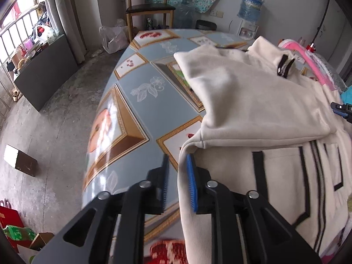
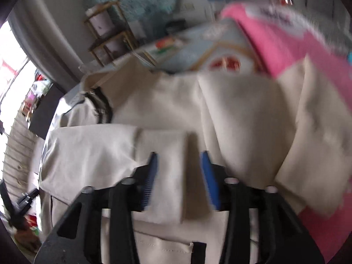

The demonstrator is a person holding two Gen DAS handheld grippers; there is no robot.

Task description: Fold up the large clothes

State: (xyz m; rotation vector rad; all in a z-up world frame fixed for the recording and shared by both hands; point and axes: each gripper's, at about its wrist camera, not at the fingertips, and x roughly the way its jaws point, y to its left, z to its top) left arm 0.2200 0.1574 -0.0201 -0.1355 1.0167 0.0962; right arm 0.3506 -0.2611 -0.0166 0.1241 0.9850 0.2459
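Narrowly parted, the left claw (image 1: 177, 157) is pointing steeply down at the counter's (image 1: 143, 81) near edge. The side hem of a cream jacket (image 1: 253, 101) is hanging between its fingers. The cloth is lying against the blue pad (image 1: 191, 184) at 3 o'clock, while a sliver of counter is showing between it and the other pad, so nothing is being pinched.

About halfway open, the right claw (image 2: 179, 154) is hovering over the same jacket (image 2: 165, 101). A folded cream strip is lying between its pads. That view is blurring, and neither pad is clearly pressing on the cloth.

Beyond the left claw, the jacket is spreading across the counter from 3 o'clock towards 12. One sleeve is lying folded over the body, and a zipper (image 1: 316, 176) and black-edged pockets are facing up at 4 o'clock.

Past the jacket, at 2 o'clock, a pink item (image 1: 308, 59) is resting on the counter. The counter's blue cover with framed pictures is stretching away towards 12 o'clock.

Farther off, a wooden chair (image 1: 149, 8) is standing at 11 o'clock. A water bottle on a dispenser (image 1: 249, 6) is standing at 1 o'clock.
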